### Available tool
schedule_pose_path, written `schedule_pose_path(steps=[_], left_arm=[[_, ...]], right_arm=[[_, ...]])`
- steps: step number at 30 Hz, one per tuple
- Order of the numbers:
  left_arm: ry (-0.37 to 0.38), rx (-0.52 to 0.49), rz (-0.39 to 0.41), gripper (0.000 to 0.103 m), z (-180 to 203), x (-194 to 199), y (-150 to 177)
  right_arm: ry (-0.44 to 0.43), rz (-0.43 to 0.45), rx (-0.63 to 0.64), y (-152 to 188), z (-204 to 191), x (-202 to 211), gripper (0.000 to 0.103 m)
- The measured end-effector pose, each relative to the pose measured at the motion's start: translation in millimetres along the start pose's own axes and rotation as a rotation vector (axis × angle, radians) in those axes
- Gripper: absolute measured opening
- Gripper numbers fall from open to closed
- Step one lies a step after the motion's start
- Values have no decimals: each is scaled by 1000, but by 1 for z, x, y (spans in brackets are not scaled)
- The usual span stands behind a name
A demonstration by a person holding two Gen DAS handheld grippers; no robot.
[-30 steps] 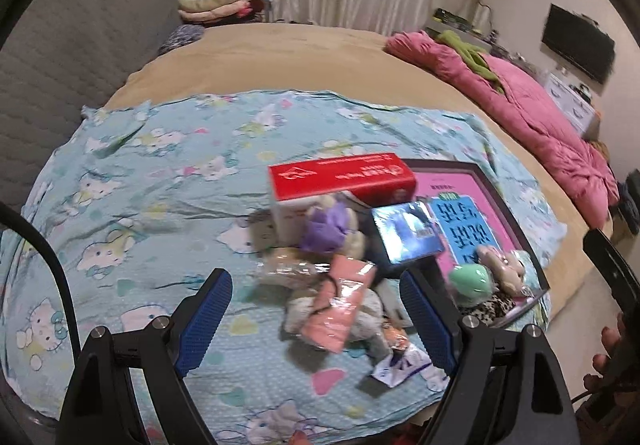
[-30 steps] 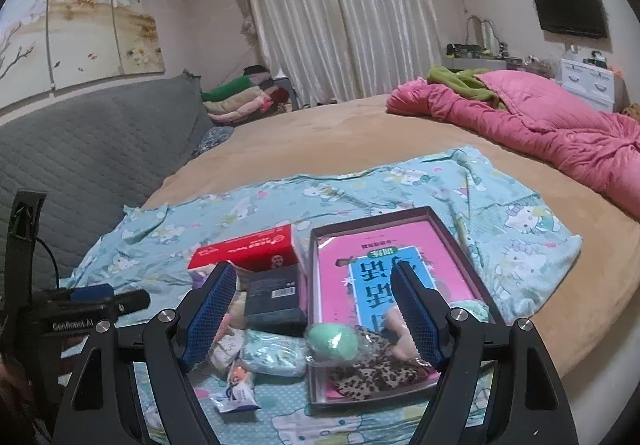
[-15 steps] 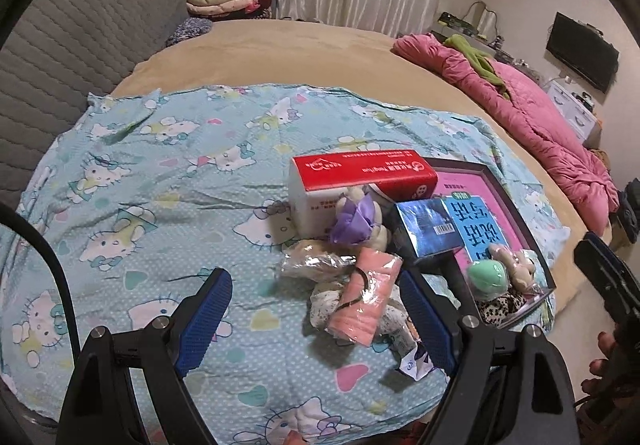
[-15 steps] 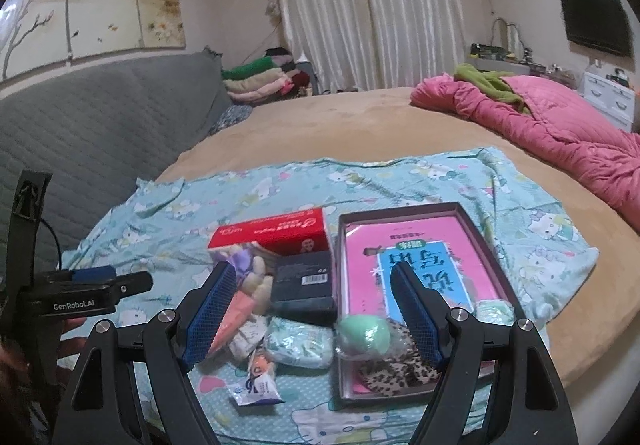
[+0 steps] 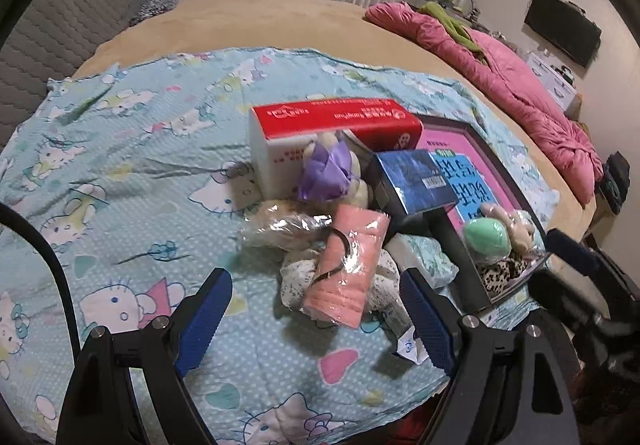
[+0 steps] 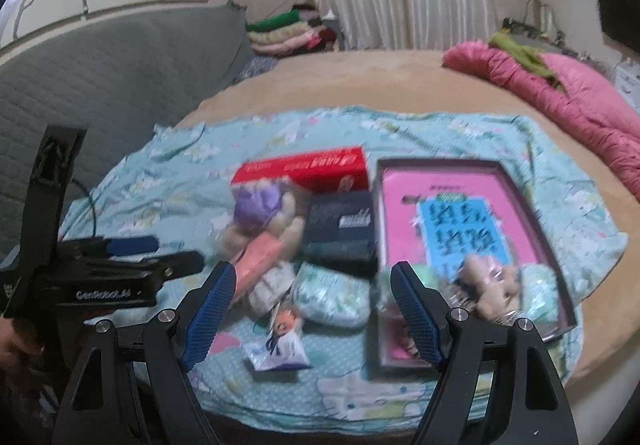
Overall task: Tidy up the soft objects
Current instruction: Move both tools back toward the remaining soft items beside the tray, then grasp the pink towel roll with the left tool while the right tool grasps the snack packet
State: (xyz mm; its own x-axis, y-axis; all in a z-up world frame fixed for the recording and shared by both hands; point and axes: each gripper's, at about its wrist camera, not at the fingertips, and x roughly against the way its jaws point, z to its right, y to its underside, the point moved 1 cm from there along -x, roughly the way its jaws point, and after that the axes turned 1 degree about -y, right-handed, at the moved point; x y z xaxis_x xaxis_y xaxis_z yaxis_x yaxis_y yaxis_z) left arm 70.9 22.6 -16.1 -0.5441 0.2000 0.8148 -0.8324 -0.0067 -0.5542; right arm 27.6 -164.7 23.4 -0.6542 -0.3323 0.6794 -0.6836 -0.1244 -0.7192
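Left wrist view: left gripper (image 5: 316,315) spread wide, empty, above the pink plastic-wrapped cloth roll (image 5: 347,269) topping a pile of soft items on the blue cartoon-print sheet (image 5: 120,165). Roll's long axis runs near-to-far, leaning slightly right. Right wrist view alone shows a small printed sachet (image 6: 276,345) in front of the pile; right gripper (image 6: 312,311) likewise spread, empty, image blurred.
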Motion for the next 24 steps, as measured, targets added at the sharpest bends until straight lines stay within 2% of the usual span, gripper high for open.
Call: schedule_pose_path(steps=[10, 17, 24], left_arm=[[18, -8, -27, 85, -8, -23, 4], [32, -49, -27, 85, 1, -29, 0], [52, -39, -63, 85, 0, -48, -4]], right_arm=[[-21, -118, 35, 23, -10, -36, 81], [-12, -167, 33, 32, -13, -56, 81], [-5, -187, 43, 37, -16, -69, 81]])
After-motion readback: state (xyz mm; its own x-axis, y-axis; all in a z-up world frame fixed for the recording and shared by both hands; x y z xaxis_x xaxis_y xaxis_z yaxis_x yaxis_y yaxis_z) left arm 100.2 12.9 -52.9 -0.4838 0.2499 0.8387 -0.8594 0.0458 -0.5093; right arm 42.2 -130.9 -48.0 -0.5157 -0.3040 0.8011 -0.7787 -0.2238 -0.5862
